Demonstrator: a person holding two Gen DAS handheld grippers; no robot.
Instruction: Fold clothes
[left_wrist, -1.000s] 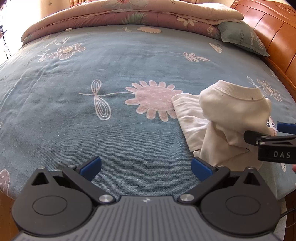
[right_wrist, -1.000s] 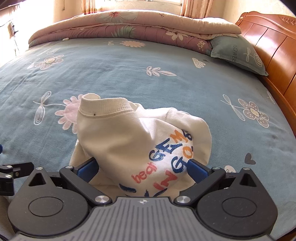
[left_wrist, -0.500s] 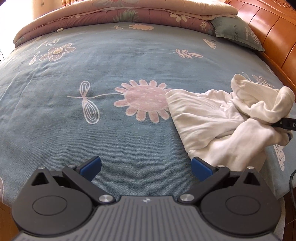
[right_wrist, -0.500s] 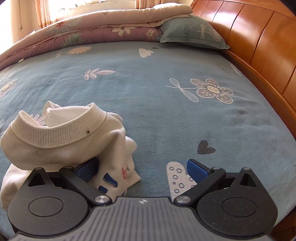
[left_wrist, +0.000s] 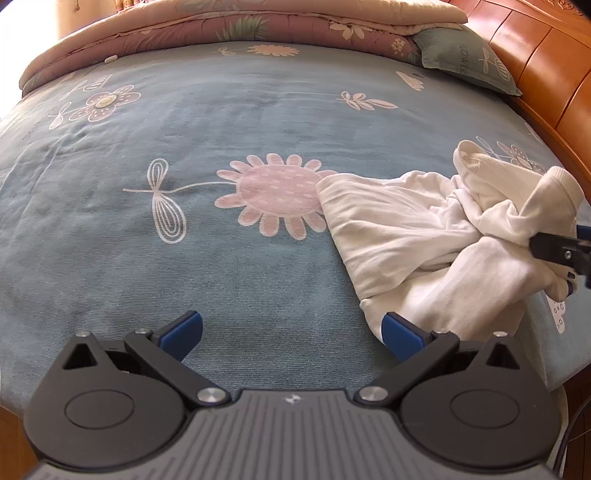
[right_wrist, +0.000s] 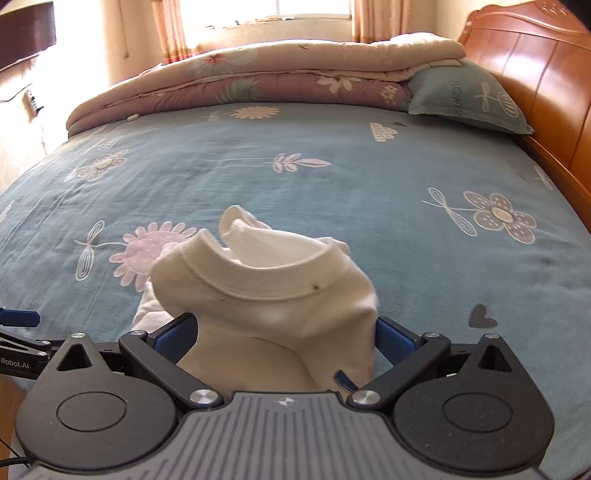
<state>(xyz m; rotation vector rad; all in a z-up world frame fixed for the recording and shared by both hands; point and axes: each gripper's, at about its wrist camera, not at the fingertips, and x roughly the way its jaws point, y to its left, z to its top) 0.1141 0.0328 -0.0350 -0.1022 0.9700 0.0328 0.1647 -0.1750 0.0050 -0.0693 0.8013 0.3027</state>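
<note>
Cloth of the white sweatshirt (right_wrist: 266, 295) is soft and light. It lies between the spread fingers of the right gripper (right_wrist: 284, 332); whether it is held cannot be told. The left gripper (left_wrist: 291, 328) is spread apart, empty; the ribbed collar (right_wrist: 258, 280) is judged a firm hold.

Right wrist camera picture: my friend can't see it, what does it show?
A crumpled white sweatshirt bulges between the right gripper's spread blue fingers, ribbed collar on top. Behind it stretches a blue flowered bedspread, with a folded quilt and pillow by the wooden headboard.
</note>
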